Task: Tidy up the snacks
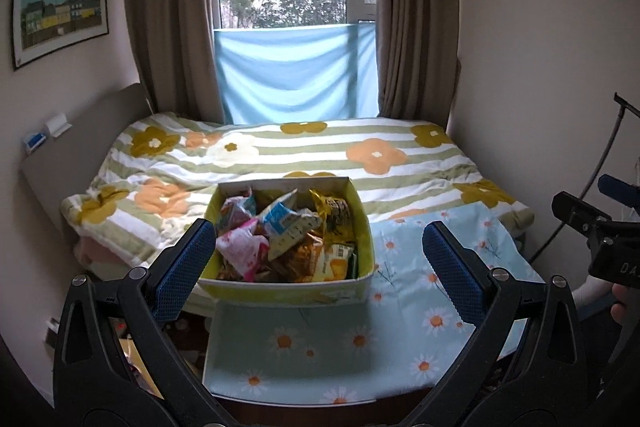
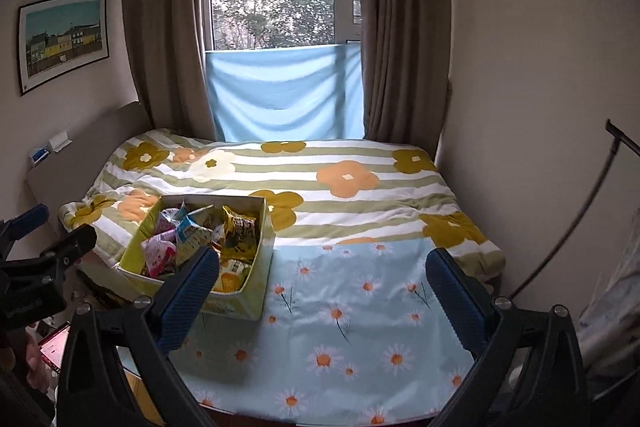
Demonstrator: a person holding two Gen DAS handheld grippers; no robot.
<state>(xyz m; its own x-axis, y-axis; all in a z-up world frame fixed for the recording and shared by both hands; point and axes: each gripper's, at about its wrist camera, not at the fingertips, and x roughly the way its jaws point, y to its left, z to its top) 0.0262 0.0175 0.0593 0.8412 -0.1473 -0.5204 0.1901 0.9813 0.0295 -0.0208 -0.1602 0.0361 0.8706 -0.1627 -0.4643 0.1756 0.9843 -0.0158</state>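
Observation:
A yellow-green open box (image 1: 362, 223) (image 2: 262, 267) full of several snack packets (image 1: 280, 227) (image 2: 192, 235) sits on the bed, partly on a light blue daisy cloth (image 1: 420, 267) (image 2: 360, 307). My left gripper (image 1: 320, 259) is open and empty, held in front of the box, its blue pads either side of it. My right gripper (image 2: 324, 291) is open and empty, to the right of the box over the daisy cloth. The right gripper also shows at the right edge of the left wrist view (image 1: 600, 223); the left one shows at the left edge of the right wrist view (image 2: 44, 255).
A striped flower quilt (image 1: 300, 155) (image 2: 340, 179) covers the bed up to the window and brown curtains (image 1: 172, 7). A grey headboard (image 1: 72, 155) stands on the left, a wall on the right. A black cable stand (image 2: 580, 211) leans at the right.

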